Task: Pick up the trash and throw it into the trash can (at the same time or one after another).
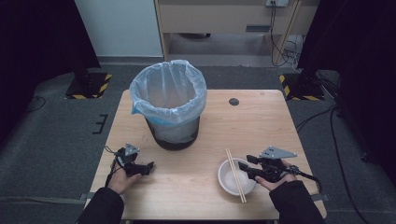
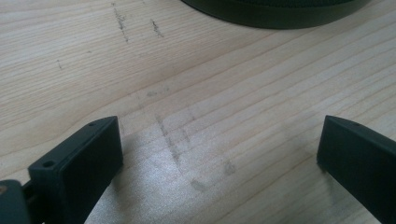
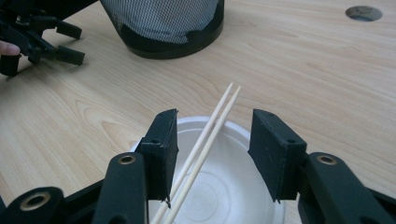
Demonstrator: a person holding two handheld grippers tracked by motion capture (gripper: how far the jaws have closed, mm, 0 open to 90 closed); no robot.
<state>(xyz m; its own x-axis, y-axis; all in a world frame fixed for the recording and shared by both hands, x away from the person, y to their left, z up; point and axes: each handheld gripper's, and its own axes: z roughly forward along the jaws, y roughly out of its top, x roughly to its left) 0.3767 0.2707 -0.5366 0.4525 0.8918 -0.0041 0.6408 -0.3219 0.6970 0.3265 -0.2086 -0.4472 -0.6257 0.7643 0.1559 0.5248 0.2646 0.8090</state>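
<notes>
your right gripper [image 3: 212, 154] hangs over the white bowl [image 3: 233, 186] at the near right of the table [image 1: 261, 121], its jaws standing either side of the 2 chopsticks [image 3: 205, 140] that lie across the bowl's rim. the jaws are part-way in and not yet clamped: the left pad looks to be touching or nearly touching the nearer stick, while the right pad stands clear with a gap to the pair. so the step in hand, as i read it, is the grasp of the chopsticks, likely ahead of carrying them to the bin [image 1: 169, 105], which stands well apart at the middle left of the table with its clear liner folded over the rim. the next move calls for you to bring the jaws together squarely on both sticks at once; they lie side by side and thin, so one may roll off or slip if the pads meet them unevenly, and the light bowl may shift under a nudge. your left gripper [image 1: 148, 167] rests low over bare wood just in front of the bin, jaws wide and holding nothing. count: 2 chopsticks, 1 bowl, 1 bin, 2 grippers.
</notes>
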